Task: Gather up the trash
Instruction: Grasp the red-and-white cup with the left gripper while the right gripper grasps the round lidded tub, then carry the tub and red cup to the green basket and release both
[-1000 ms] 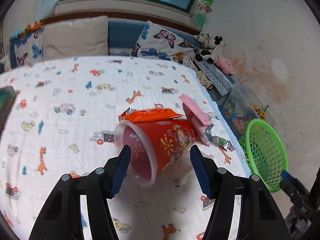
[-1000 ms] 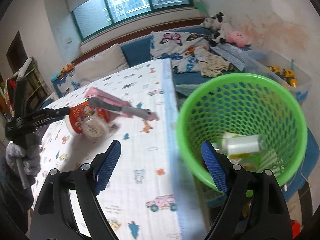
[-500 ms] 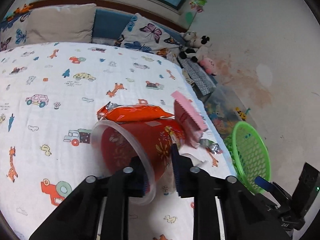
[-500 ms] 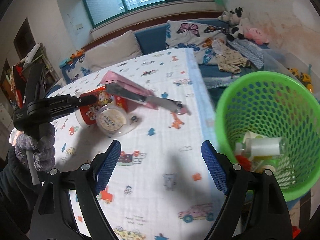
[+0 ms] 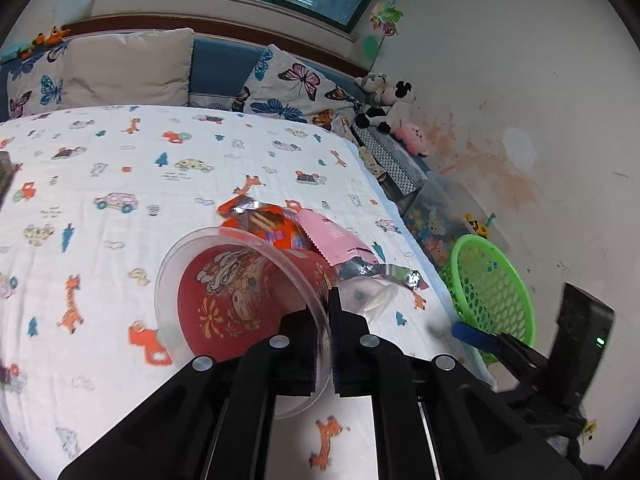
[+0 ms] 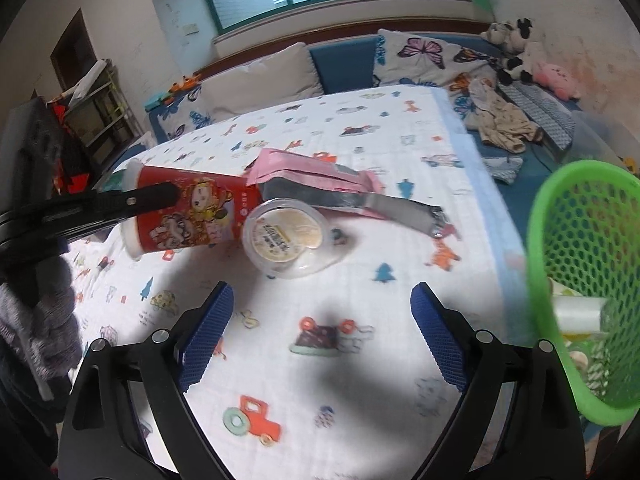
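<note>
- On the bench, spread with a white cloth [image 5: 120,184] printed with cars and giraffes, a red paper cup [image 5: 240,300] lies on its side, its clear-rimmed mouth facing the left wrist camera.
- Left tongs [image 5: 330,336] are clamped on the cup's rim at its lower right edge: one pad sits inside the mouth, the other outside the wall, with only the thin wall between them.
- In the right wrist view the same cup [image 6: 188,212] shows from the side, with the left tongs' black finger lying across it.
- Behind the cup lies an orange snack wrapper [image 5: 260,224], and a pink wrapper [image 5: 332,236] with a silver torn end leans against the cup's far side.
- A small clear tub with a printed label [image 6: 284,236] lies touching the cup's base end, just in front of the pink wrapper [image 6: 316,176].
- Right tongs [image 6: 322,336] hang above the cloth, their blue-padded jaws wide and opening further, with nothing between them; the tub is ahead of them, apart from the pads.
- A green mesh basket [image 6: 580,248] stands off the right edge of the bench, beside the right tongs, with a white bottle [image 6: 580,314] and other scraps inside.
- The basket [image 5: 492,292] also shows in the left wrist view, beyond the bench corner, well apart from the cup.
</note>
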Motion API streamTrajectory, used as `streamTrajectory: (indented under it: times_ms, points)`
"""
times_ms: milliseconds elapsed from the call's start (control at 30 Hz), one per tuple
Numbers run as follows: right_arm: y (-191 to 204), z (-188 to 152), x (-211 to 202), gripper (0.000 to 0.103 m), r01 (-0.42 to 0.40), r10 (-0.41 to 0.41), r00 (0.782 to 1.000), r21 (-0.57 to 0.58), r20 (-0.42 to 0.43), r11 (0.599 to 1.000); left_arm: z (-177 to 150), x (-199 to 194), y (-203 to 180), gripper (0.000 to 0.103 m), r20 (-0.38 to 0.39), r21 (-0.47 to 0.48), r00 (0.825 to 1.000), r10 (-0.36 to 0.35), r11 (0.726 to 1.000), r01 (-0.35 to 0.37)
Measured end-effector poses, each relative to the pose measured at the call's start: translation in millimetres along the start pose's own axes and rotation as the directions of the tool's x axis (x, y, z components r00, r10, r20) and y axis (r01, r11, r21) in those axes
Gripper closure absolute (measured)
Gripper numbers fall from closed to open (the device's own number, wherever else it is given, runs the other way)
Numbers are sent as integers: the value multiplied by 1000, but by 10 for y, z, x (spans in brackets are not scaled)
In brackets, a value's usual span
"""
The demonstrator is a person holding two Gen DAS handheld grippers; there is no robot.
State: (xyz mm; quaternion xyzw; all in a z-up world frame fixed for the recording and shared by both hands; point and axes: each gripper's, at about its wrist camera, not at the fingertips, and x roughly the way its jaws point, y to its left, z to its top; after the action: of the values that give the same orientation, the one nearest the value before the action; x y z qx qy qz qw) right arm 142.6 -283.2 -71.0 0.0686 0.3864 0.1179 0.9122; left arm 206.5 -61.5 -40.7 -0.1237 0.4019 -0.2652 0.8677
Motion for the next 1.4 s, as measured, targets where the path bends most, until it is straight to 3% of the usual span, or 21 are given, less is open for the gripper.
streamTrajectory:
  times_ms: [400, 667, 733, 833, 867, 1400]
  points:
    - [161, 231, 451, 11, -21, 21, 1000, -5, -15, 1000, -168, -434, 96, 97, 27, 16, 999, 18, 1000, -18]
    - [165, 289, 700, 11, -18, 18, 999, 1, -49, 1000, -203, -515, 138, 97, 34, 9, 999, 14, 1000, -14]
    - [158, 280, 732, 14, -20, 20, 998, 2, -58, 1000, -210, -516, 147, 97, 34, 8, 999, 14, 1000, -14]
    - [149, 261, 768, 28, -20, 19, 997, -1, -75, 1000, -211, -510, 157, 97, 32, 1, 999, 13, 1000, -13]
    - [140, 248, 770, 34, -22, 22, 996, 0, -81, 1000, -214, -512, 155, 97, 31, 1, 999, 13, 1000, -13]
    - [-69, 68, 96, 34, -7, 7, 1000, 40, 1, 999, -184, -495, -173, 97, 31, 51, 999, -33, 998, 32]
